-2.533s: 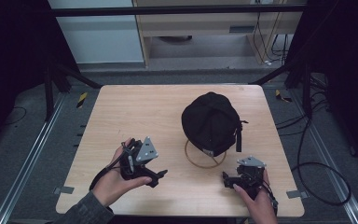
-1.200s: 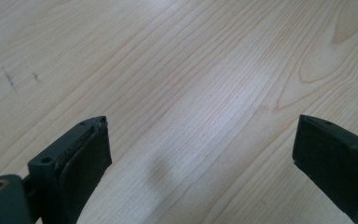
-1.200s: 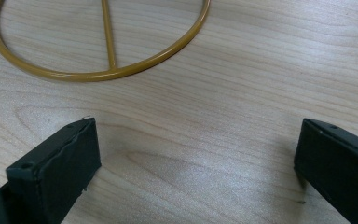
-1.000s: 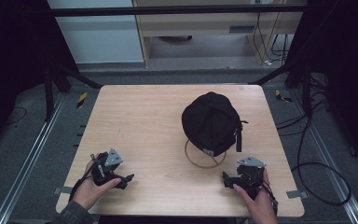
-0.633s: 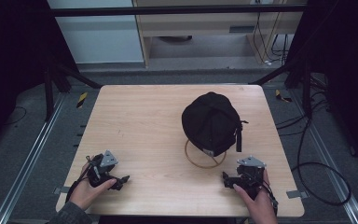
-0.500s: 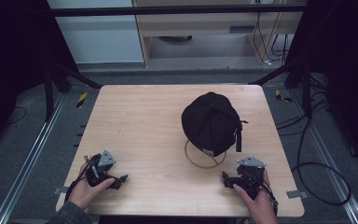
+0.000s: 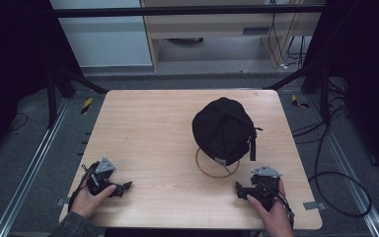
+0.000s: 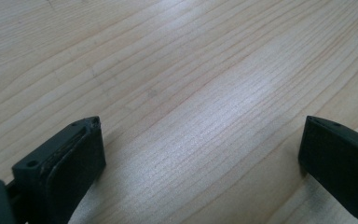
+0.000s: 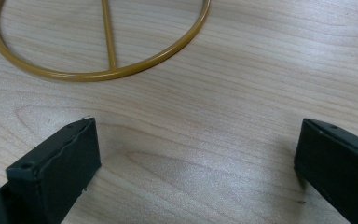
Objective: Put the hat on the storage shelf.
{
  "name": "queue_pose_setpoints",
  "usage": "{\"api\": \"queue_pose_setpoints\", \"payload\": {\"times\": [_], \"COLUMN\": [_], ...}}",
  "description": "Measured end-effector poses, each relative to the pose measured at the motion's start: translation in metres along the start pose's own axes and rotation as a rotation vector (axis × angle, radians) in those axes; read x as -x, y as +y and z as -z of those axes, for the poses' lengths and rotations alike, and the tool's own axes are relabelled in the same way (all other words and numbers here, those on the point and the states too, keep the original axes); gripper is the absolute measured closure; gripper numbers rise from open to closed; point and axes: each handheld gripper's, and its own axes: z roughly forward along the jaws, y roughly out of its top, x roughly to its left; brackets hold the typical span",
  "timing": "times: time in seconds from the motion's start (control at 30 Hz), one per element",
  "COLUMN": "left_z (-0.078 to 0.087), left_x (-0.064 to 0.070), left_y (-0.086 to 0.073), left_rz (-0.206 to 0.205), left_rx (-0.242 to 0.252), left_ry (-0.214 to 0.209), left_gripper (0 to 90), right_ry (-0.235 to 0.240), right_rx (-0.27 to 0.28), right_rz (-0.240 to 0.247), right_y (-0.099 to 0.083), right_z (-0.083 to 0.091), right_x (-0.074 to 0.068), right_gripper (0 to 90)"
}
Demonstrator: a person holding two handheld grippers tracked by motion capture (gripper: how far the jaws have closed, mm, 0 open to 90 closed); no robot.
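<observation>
While both hands rest low on the pale wooden table [image 7: 158,123], the left gripper [image 7: 123,187] and right gripper [image 7: 240,189] each hold their 2 jaws spread wide over bare wood. Between them, farther back, the black fabric cap [image 7: 223,129] sits on a thin yellow wire ring stand [image 9: 98,74].

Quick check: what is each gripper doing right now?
Left gripper: open, holding nothing, over bare table.
Right gripper: open, empty, near the yellow ring.

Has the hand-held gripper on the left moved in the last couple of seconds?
Yes. The left hand-held gripper has pulled back from near the round black fabric cap toward the near left corner of the light wooden table. The cap stayed put.
</observation>
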Motion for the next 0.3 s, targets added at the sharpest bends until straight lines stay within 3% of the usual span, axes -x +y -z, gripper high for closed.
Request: {"api": "queue_pose_setpoints", "payload": {"times": [0.3], "left_z": [-0.0002], "left_x": [-0.0001], "left_y": [0.0002], "left_rz": [0.0], "left_rx": [0.0], "left_ry": [-0.001], "left_gripper": [0.0], "right_ry": [0.0], "right_rx": [0.0], "right_rz": [0.0], "right_y": [0.0], "right_z": [0.0], "right_x": [0.0], "right_gripper": [0.3]}}
